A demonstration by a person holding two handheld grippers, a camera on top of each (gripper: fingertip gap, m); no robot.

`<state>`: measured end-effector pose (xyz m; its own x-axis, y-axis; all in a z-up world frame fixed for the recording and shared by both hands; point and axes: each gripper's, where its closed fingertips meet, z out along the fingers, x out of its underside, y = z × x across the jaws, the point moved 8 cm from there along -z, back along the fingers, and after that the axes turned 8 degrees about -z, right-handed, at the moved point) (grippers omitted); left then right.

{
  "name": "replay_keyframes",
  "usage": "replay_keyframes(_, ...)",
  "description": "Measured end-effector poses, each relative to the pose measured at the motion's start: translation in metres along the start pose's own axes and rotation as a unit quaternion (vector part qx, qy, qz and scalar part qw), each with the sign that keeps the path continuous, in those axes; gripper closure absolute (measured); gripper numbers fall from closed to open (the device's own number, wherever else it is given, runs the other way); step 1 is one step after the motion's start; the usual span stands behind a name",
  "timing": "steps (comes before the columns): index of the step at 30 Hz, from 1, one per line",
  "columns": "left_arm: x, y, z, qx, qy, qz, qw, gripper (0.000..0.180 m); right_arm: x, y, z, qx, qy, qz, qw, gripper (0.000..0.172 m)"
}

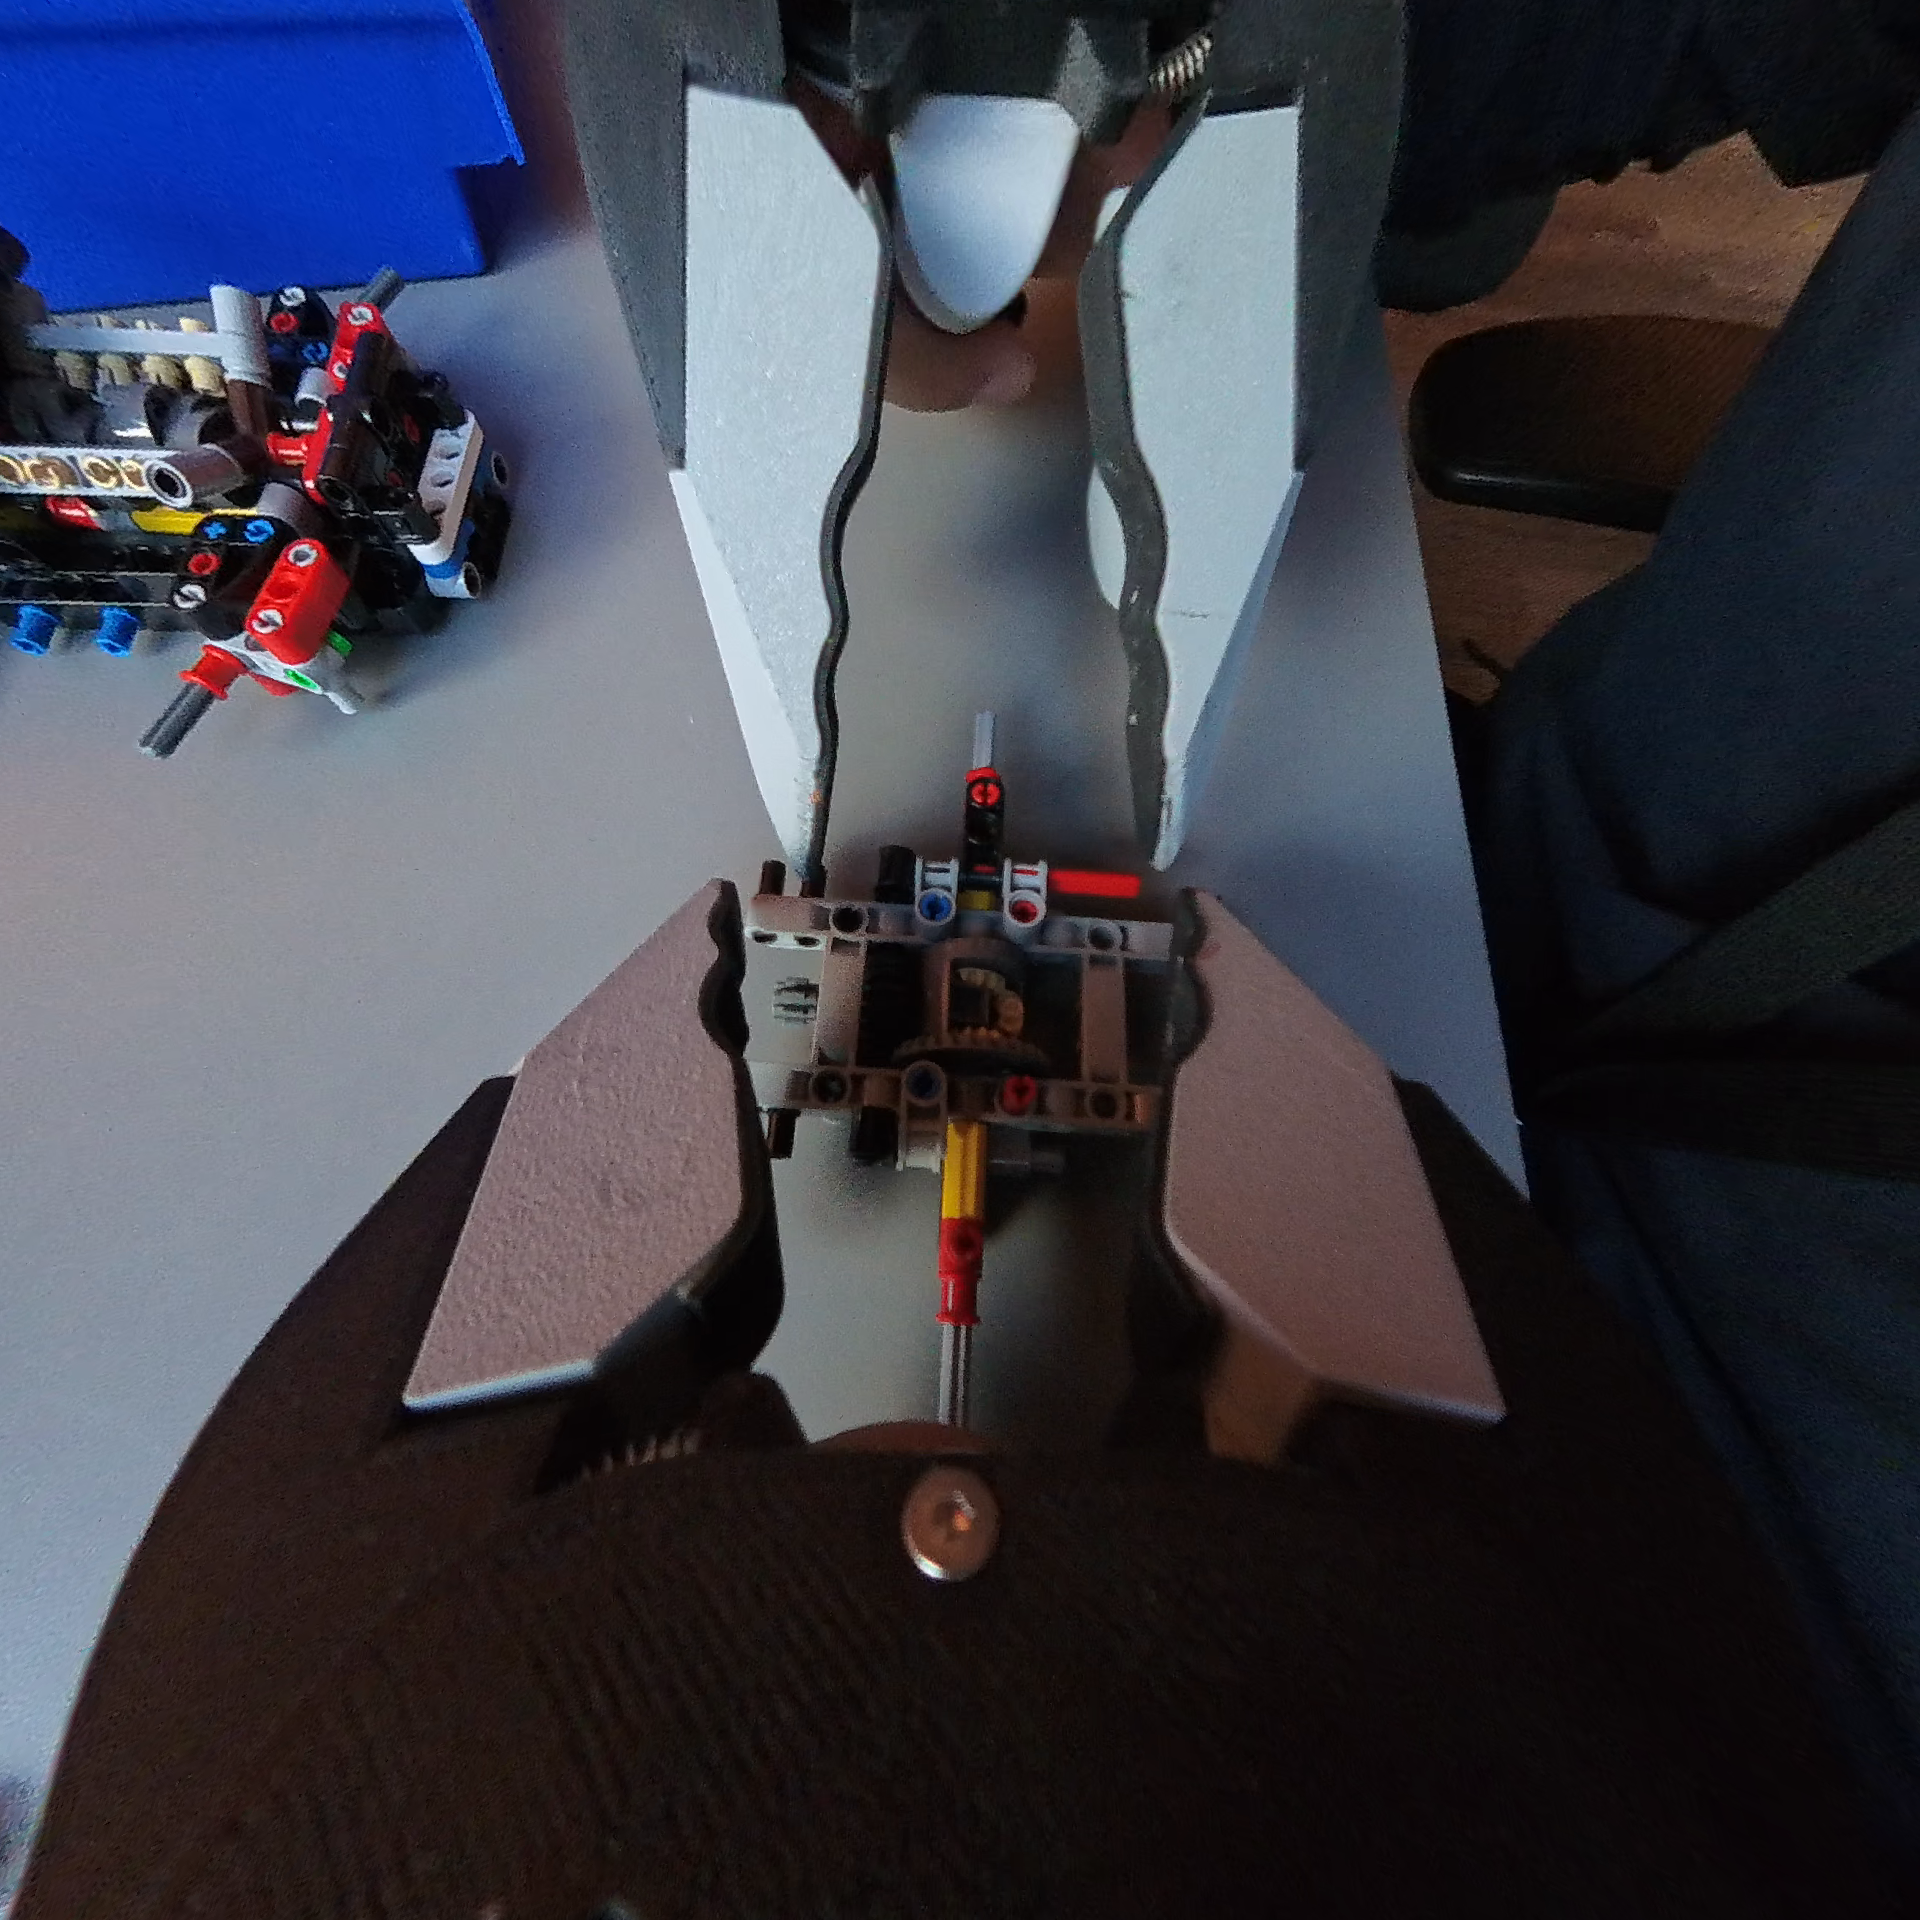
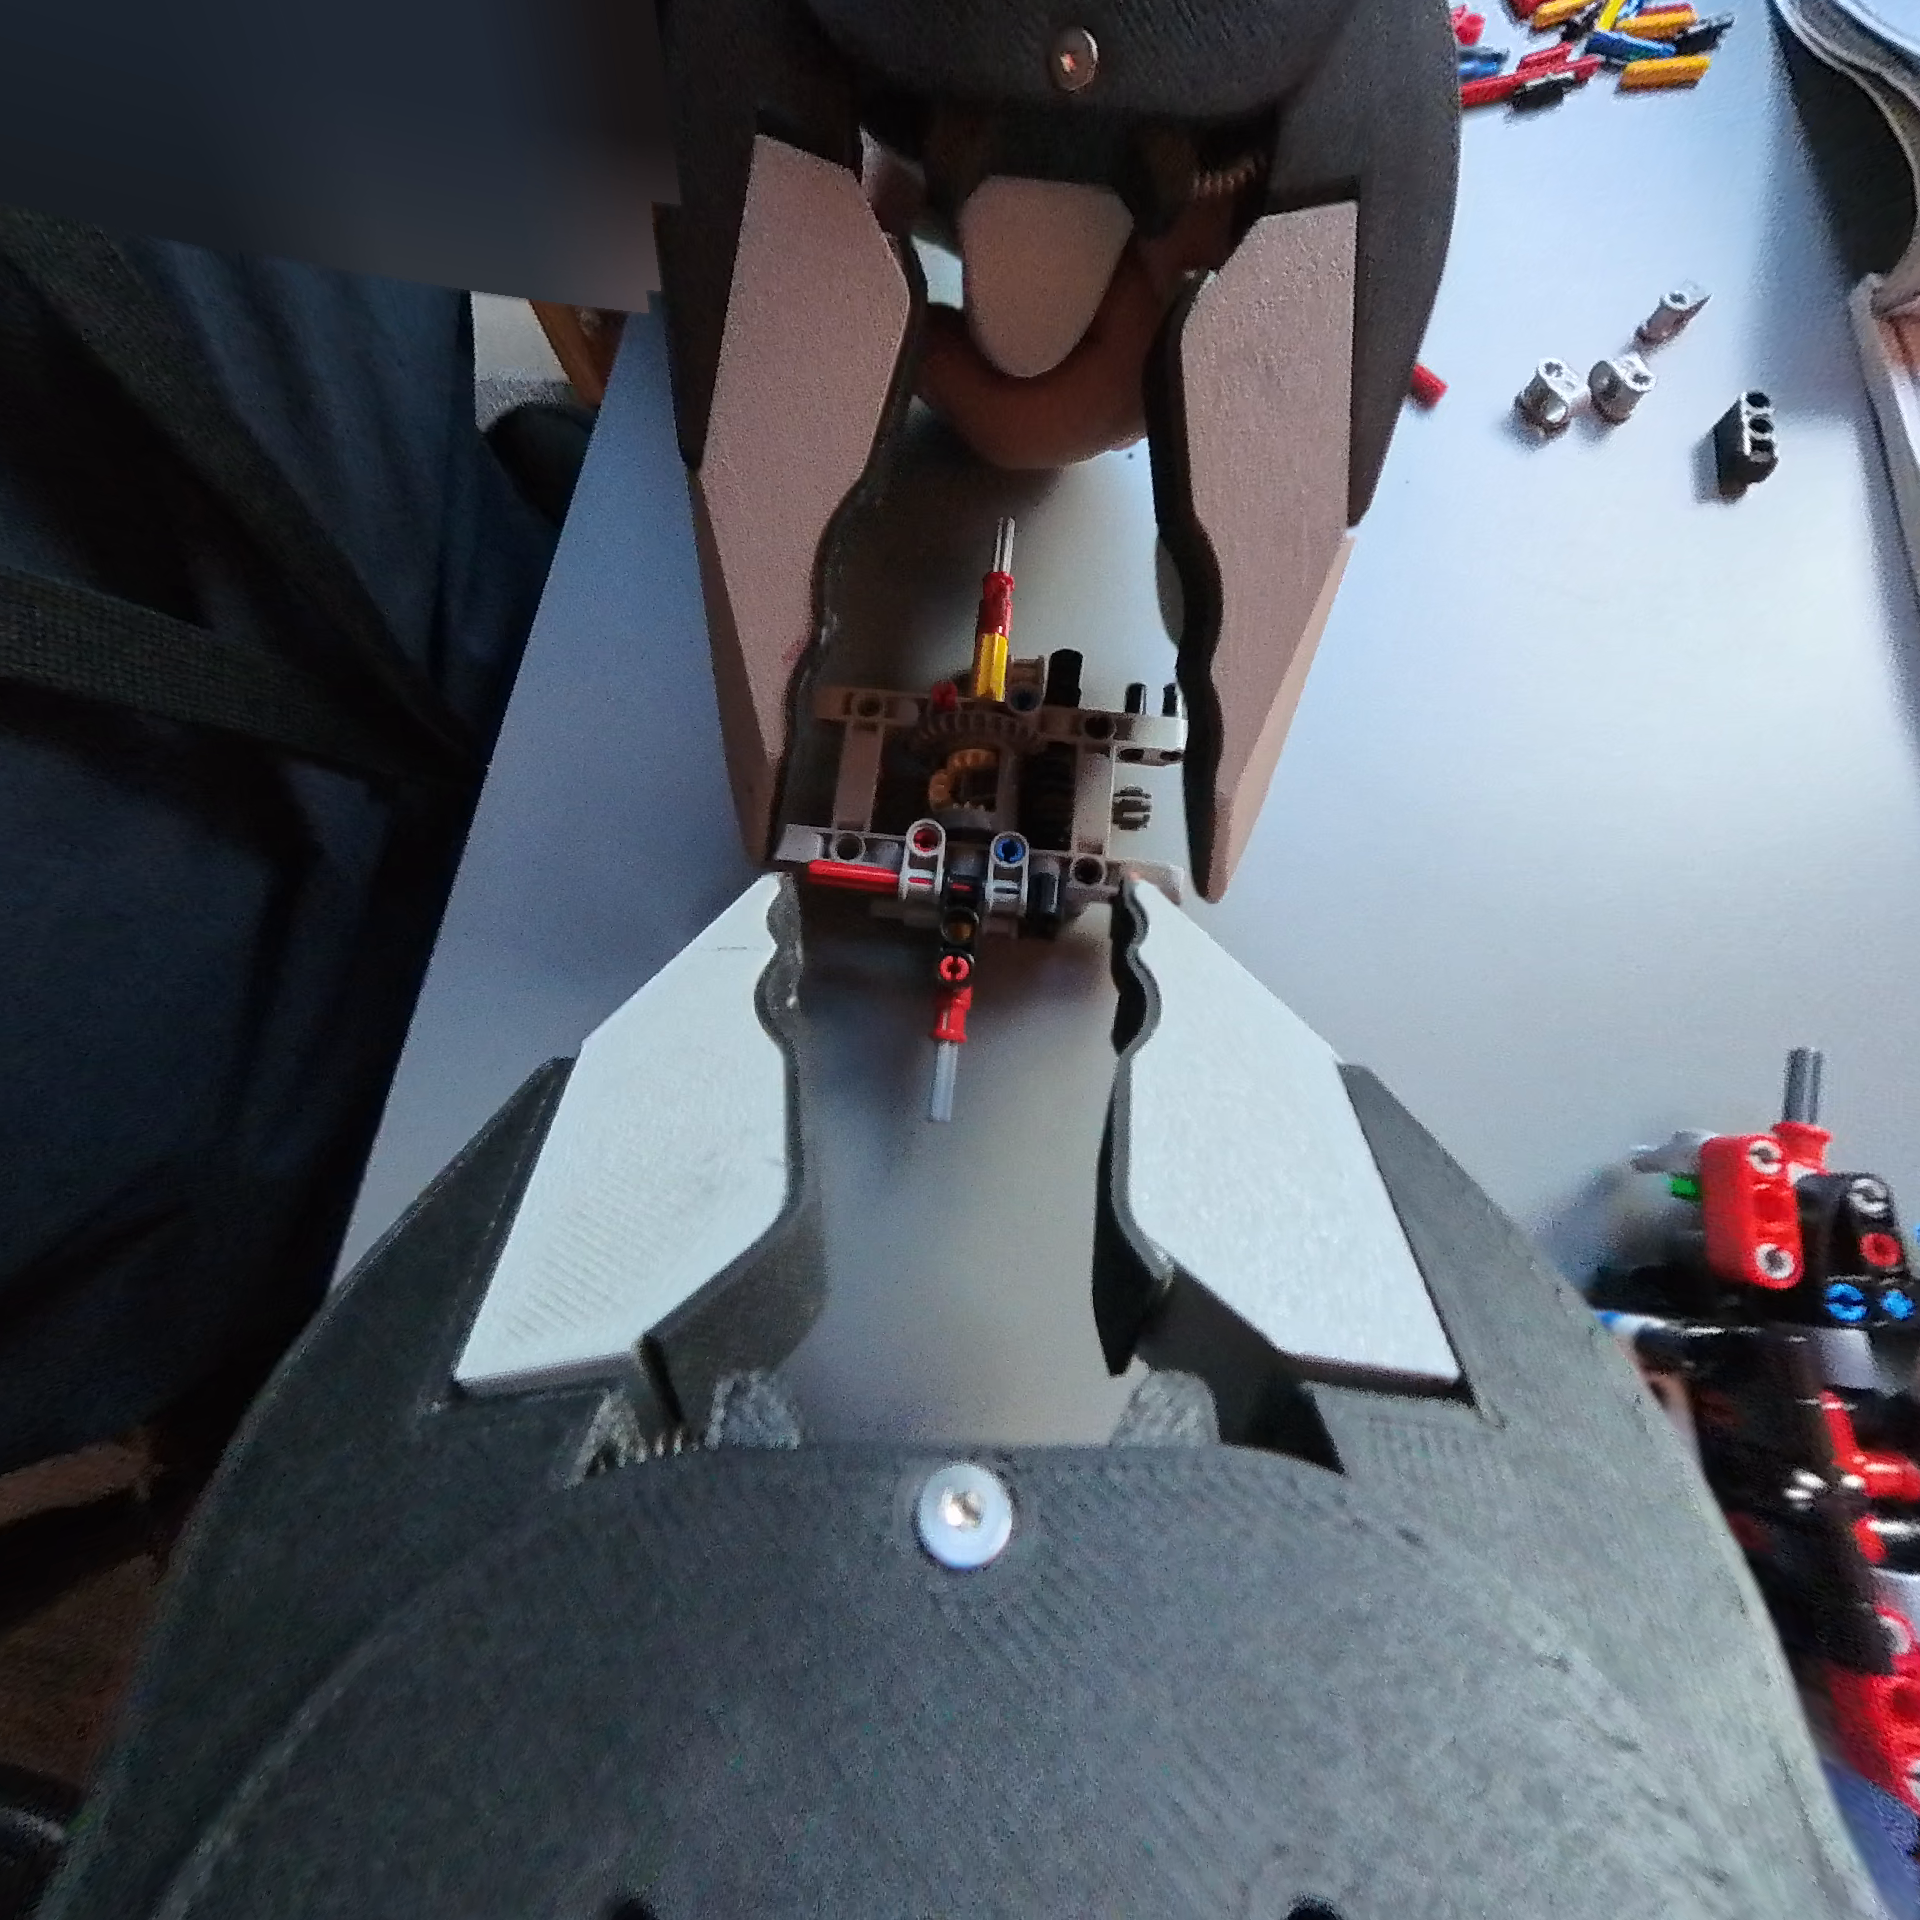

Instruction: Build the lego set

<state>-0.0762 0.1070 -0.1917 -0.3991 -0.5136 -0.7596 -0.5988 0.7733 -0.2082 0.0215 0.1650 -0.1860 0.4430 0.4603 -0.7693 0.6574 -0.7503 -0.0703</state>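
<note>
Two grippers met over one small model.
We saw our left gripper (image 1: pixel 961 935) spread around the grey toy-brick gear frame (image 1: pixel 961 997), unpressed; our right gripper (image 2: pixel 961 914), parted, reached its end.

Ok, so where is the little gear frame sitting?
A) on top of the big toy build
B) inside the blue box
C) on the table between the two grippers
C: the gear frame lies flat on the grey table, with the left gripper and the right gripper facing each other across it.
</note>
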Motion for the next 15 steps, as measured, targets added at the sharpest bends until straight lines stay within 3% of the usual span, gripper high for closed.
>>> replay_keyframes(9, 0.003, -0.004, 0.005, -0.016, 0.014, 0.029, 0.999, 0.106, 0.001, 0.007, 0.006, 0.002, -0.013, 0.027, 1.000, 0.124)
replay_keyframes(15, 0.001, -0.006, 0.004, -0.005, 0.001, 0.014, 1.000, 0.100, -0.002, 0.012, 0.000, 0.017, -0.018, 0.033, 0.999, 0.120)
